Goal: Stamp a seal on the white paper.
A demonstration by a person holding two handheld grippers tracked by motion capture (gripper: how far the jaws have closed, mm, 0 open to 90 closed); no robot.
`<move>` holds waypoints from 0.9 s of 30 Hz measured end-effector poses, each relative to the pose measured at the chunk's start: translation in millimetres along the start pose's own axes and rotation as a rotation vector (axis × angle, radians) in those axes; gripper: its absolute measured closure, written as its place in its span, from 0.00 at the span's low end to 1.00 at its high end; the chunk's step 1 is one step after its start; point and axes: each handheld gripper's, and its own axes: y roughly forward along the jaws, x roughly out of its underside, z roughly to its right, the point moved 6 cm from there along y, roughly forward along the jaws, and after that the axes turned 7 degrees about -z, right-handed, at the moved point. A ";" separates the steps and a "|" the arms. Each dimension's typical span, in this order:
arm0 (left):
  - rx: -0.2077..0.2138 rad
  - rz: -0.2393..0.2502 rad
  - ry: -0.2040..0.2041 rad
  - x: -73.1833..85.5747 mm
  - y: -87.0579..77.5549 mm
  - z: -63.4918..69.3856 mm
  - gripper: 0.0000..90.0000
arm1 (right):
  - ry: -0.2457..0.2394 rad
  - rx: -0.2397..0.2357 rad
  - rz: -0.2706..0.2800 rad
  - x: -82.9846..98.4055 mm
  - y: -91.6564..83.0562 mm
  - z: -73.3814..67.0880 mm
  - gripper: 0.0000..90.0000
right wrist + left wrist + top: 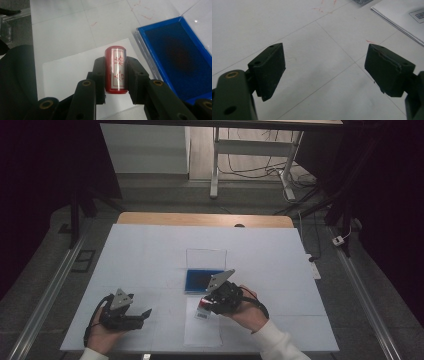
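A red stamp (115,70) with a white label of red characters is clamped between the jaws of my right gripper (115,75), which is shut on it just above a white sheet of paper (70,75). In the high view the right gripper (206,304) holds the red stamp (203,303) above the paper (202,327), close in front of the blue ink pad (202,280). That ink pad (180,60) lies to the right in the right gripper view. My left gripper (142,315) rests at the front left, open, with nothing between its jaws (324,72).
The ink pad's clear lid (206,257) stands open behind it. A white mat (150,255) covers the table, with thin seams and small red marks (319,9). A corner of the paper (397,15) lies beyond the left gripper.
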 end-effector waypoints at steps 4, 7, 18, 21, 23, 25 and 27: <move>-0.002 -0.001 -0.001 0.1 -0.4 -0.3 0.19 | 0.011 0.003 0.015 0.7 -4.0 2.4 0.78; -0.002 0.000 0.001 0.3 -0.8 -0.6 0.19 | 0.015 0.002 0.035 0.3 -6.7 3.1 0.78; -0.003 0.002 0.001 0.2 -1.2 -0.9 0.19 | 0.029 0.011 0.096 -1.6 -18.0 8.0 0.78; -0.008 0.005 0.001 0.0 -1.3 -0.6 0.19 | 0.031 0.023 0.111 -1.7 -21.9 10.3 0.78; -0.008 0.005 0.002 0.0 -1.1 -0.5 0.19 | 0.036 0.031 0.121 -1.9 -24.8 11.9 0.78; -0.008 0.005 0.003 0.1 -1.0 -0.6 0.19 | 0.042 0.041 0.129 -2.2 -27.8 13.8 0.78; -0.005 0.004 0.002 0.3 -0.8 -0.6 0.19 | 0.044 0.045 0.138 -2.3 -30.5 15.6 0.78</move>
